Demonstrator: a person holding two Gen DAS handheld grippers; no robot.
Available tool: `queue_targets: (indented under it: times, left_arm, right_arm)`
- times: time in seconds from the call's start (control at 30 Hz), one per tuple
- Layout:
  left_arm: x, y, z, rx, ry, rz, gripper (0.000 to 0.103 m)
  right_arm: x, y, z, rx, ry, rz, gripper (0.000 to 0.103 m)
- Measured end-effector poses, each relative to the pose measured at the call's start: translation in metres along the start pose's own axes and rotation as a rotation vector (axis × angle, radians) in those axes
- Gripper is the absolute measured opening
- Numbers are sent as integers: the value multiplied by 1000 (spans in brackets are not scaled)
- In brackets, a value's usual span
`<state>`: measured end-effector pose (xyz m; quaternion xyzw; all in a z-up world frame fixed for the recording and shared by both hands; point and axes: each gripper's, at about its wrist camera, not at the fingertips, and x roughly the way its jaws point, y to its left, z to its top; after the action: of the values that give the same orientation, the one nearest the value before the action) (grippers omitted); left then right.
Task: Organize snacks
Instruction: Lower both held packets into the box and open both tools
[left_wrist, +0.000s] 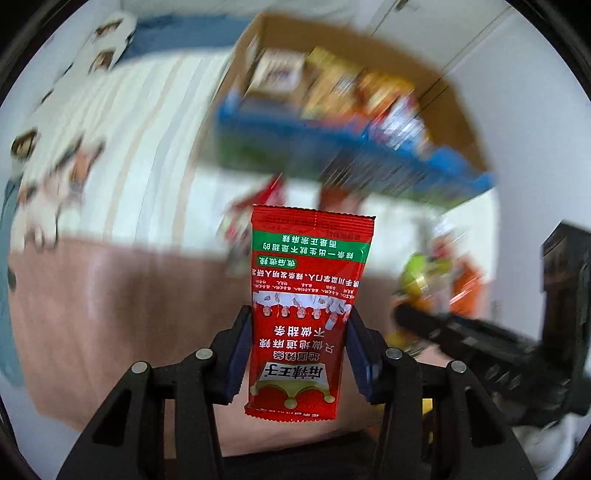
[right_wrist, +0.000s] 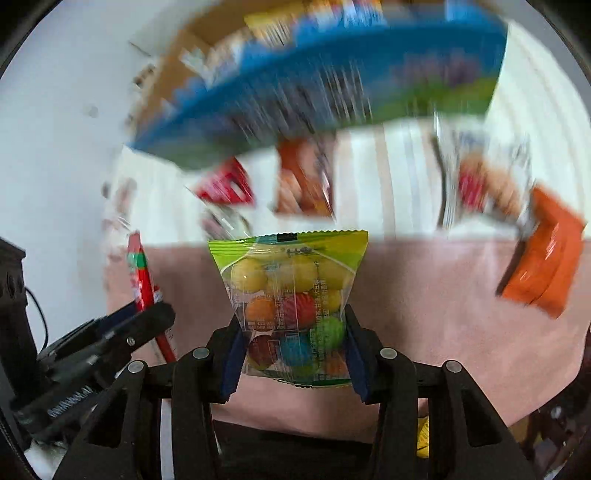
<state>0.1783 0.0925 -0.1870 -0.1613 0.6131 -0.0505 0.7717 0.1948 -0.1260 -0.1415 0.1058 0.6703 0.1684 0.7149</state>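
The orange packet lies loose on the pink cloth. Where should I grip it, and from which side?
Judging from the right wrist view, the orange packet lies flat and tilted on the pink cloth. Come from above and pinch its near short end, where the flat seam probably gives thin material for the jaws. Blur hides finer detail.

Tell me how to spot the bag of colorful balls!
Find the big blue-fronted cardboard box full of snacks, then look below it, over the pink cloth. There the right gripper pinches a small see-through packet with a green top. Unlike the solid orange packet nearby, its round yellow, orange, red, green and blue balls show through.
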Motion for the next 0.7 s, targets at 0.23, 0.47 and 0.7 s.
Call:
queue_targets:
  times: [0.23,0.47,0.7]
  left_arm:
    - [-43,-33,100,83,-87,-45,45]
    - [1,-42,203,105,-42,54,45]
    - [72,-26,250,81,94,142,45]
  right_arm:
    - [-93,12,76,-26,-181,22,50]
    - [-97,12,163,-21,-234,-87,50]
    - [-47,-11,211,38,-137,-143,50]
